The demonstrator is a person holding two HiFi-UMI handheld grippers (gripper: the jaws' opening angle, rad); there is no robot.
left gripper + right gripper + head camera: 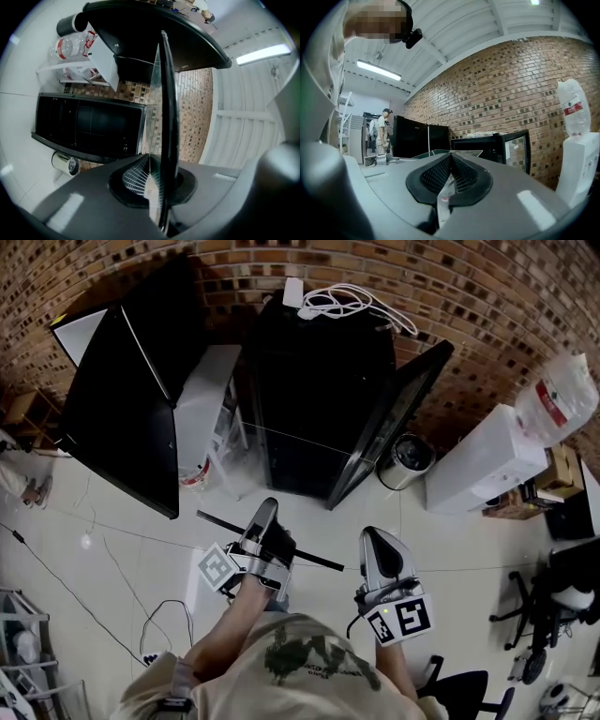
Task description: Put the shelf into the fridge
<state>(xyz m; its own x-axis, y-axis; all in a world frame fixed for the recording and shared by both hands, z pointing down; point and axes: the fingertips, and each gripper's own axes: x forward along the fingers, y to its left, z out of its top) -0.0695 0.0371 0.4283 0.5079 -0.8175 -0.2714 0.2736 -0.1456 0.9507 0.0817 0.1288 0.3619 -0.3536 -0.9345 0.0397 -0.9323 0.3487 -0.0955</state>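
Note:
I hold a clear glass shelf with a black trim bar (314,559) flat between both grippers, over the floor in front of a small black fridge (319,399). The fridge's glass door (394,418) stands open to the right. My left gripper (265,512) is shut on the shelf's near edge. In the left gripper view the pane and its black rim (168,93) run straight out of the closed jaws (161,173). My right gripper (375,538) is also shut on the shelf. The right gripper view shows the pane (466,153) edge-on above the jaws (450,159), with the fridge (487,145) beyond.
A larger black cabinet with an open door (122,399) stands to the left of the fridge. A steel can (410,454), a white unit (487,460) and a water bottle (558,399) sit to the right. Cables (347,301) lie on the fridge top. A person (383,131) stands far off.

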